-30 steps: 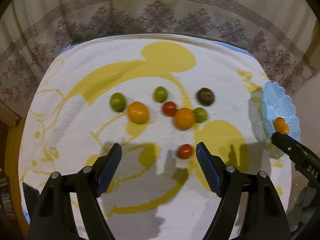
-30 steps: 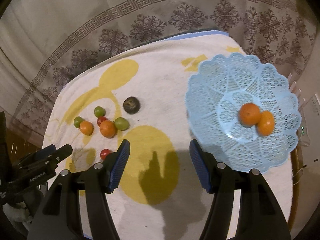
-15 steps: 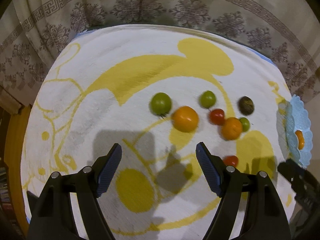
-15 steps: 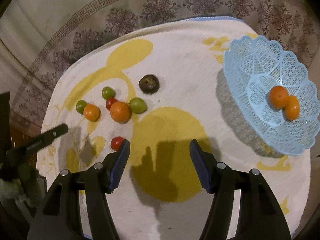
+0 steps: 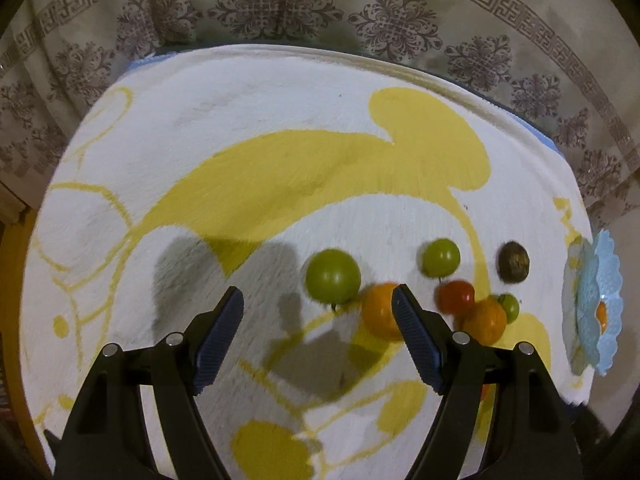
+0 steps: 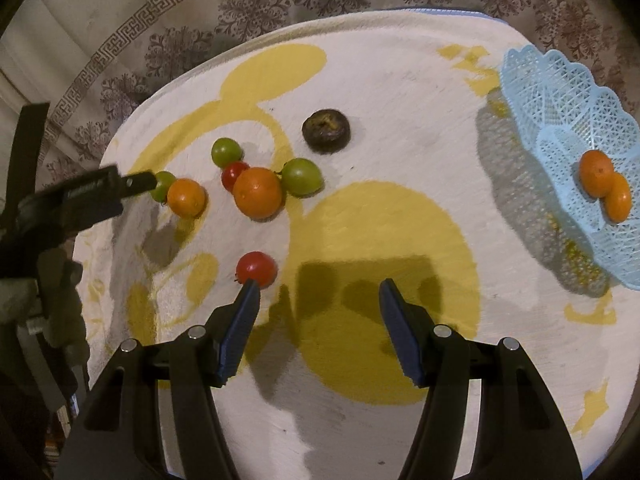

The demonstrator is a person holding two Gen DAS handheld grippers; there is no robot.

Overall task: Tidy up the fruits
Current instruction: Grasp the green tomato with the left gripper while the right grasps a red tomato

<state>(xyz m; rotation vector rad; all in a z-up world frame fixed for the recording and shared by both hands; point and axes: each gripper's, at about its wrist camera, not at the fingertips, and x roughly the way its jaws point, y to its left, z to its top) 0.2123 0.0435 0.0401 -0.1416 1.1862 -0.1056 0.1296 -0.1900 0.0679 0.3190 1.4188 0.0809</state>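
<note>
Loose fruits lie on a white and yellow towel. In the left wrist view my open, empty left gripper sits just before a green fruit; its right finger hides part of an orange. Behind are a second green fruit, a red tomato, another orange and a dark brown fruit. In the right wrist view my open, empty right gripper hovers over the towel, its left fingertip beside a lone red tomato. A blue lattice basket holds two oranges.
The towel covers a table with a patterned cloth hanging behind. The basket stands at the towel's right edge, seen edge-on in the left wrist view. The left gripper's fingers show in the right wrist view at the fruit cluster's left.
My left gripper has moved left and closer to the green fruit and orange. My right gripper has swung left from the basket toward the lone red tomato.
</note>
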